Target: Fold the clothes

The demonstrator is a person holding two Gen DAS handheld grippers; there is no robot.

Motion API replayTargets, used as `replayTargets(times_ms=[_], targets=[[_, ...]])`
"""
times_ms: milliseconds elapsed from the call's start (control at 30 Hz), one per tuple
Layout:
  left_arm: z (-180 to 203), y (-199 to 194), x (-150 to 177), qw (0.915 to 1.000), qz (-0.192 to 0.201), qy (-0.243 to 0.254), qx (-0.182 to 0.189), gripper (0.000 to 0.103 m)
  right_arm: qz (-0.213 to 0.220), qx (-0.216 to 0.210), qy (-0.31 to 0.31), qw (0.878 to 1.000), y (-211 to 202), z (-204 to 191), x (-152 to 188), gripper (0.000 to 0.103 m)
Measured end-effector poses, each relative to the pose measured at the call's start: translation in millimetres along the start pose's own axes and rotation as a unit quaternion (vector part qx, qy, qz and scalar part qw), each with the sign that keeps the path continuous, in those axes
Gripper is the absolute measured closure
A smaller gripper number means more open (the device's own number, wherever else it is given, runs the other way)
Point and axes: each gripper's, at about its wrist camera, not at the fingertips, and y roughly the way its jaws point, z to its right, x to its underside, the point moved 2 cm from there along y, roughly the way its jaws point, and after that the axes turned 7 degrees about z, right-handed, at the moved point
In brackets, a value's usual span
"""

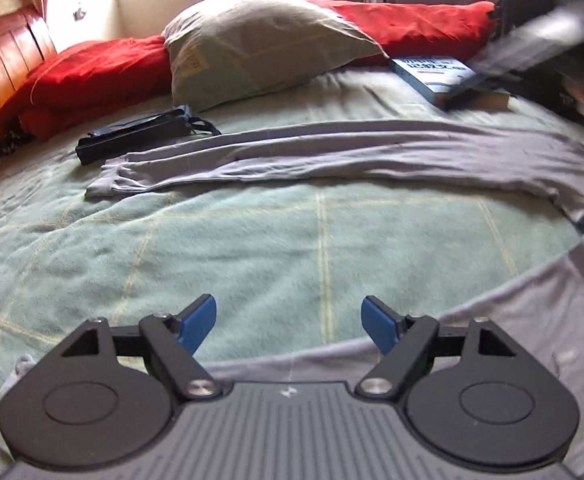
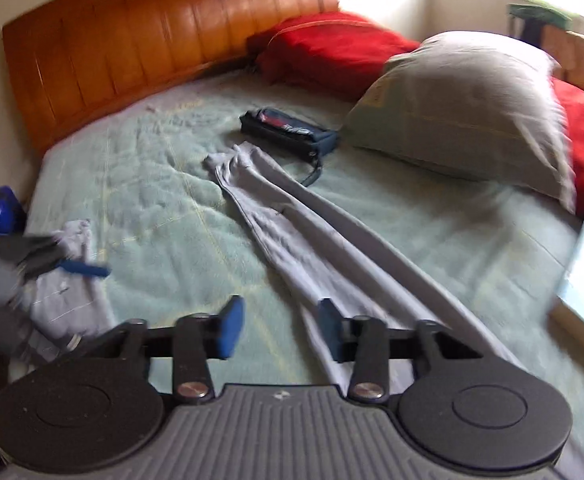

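1. The left gripper (image 1: 290, 326) has two blue pads (image 1: 198, 322) on black linkage arms with silver pivot screws.
2. Its base is ribbed grey plastic flanked by round black discs.
3. The right gripper (image 2: 280, 330) has the same build: blue fingertips (image 2: 230, 330), black arms, silver screws, ribbed grey body.

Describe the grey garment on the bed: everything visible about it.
The grey garment looks like thin, soft knit trousers, pale lavender-grey. One long leg lies stretched flat and lightly wrinkled across the green blanket, its cuffed end near the dark pouch; whether they touch is unclear. Another part curves round toward the left gripper, passing beneath it. The right gripper hovers over the leg, open, not gripping it. Neither gripper holds the cloth.
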Motion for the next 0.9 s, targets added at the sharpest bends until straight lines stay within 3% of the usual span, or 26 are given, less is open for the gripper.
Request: replayTargets(times_ms=[67,367,567,700,767,900], targets=[[0.3,1.5,6.0,0.9999,0.008,0.006,-0.005,0.023,-0.011,-0.002,-0.009,1.0,34.6,7.8,-17.9,0.085],[-14.2,7.4,15.4,0.9987,0.04,-0.026,0.017,0.022,-0.022,0.008,0.052,0.998,182.2,58.1,-67.7,0.084],[-10.6,17.5,21.5,0.9992,0.037,-0.008,0.012,0.022,0.009,-0.041,0.077,0.996,226.5,42.8,-94.3,0.084],[-11.8,25.2,24.5,0.9994,0.031,-0.01,0.015,0.022,-0.02,-0.053,0.072,0.996,262.3,28.6,-102.8,0.083],[-13.7,25.8,25.3,0.9993,0.031,-0.015,0.015,0.02,-0.045,-0.024,0.063,0.997,275.6,27.9,-99.3,0.083],[-13.7,24.4,27.5,0.9991,0.036,-0.015,0.015,0.019,-0.04,0.049,0.037,0.997,268.9,41.1,-96.8,0.082]])
